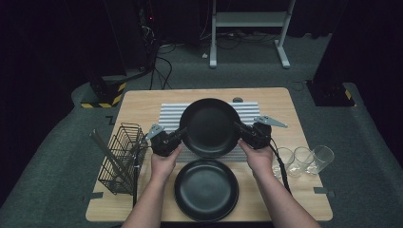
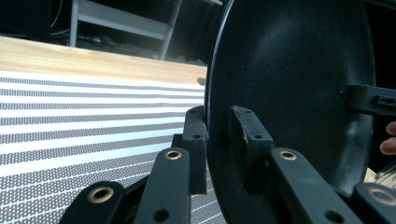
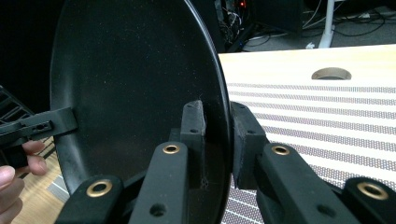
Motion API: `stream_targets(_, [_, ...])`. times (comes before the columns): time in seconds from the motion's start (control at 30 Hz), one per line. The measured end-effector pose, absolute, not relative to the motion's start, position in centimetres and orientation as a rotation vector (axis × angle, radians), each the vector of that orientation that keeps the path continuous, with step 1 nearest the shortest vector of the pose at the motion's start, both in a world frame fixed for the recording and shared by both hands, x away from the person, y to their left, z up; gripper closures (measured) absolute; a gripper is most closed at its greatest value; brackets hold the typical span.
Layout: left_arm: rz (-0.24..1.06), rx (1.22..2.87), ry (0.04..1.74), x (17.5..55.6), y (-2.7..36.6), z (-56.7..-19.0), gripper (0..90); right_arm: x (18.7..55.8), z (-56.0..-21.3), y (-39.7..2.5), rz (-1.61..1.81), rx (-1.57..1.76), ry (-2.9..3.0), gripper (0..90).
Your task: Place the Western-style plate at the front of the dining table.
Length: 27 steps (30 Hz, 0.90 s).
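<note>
We hold one black plate over the striped mat, each gripper clamped on an opposite rim.

From the left: a wire rack [image 1: 121, 159] stands at the table's [image 1: 142, 102] left edge with no dishes in it. Our left gripper [image 1: 178, 135] has its jaws clenched on the raised plate [image 1: 210, 126]'s left rim, one jaw on each face of the rim in the left gripper view. The plate hangs above the striped mat [image 1: 168, 116]; we cannot tell whether it touches. Our right gripper [image 1: 240, 127] pinches the opposite rim likewise. A second plate [image 1: 206, 189] lies near us, untouched, and three glasses [image 1: 304, 159] sit right. We judge the work barely begun.
</note>
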<state>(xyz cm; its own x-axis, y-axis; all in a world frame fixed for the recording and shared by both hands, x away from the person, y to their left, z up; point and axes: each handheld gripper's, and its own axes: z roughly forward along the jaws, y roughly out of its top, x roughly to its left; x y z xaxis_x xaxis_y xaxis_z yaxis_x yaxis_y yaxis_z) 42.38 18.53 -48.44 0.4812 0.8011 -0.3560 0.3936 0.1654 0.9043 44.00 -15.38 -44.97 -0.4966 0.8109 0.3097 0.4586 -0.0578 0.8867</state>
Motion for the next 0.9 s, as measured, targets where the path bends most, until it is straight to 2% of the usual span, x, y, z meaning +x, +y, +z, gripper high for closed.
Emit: stream_targets(0.9, [0.390,1.480,1.218,44.9,19.0,-51.4,76.3,46.6,-48.0,-14.2,1.491,1.416,1.957,78.0])
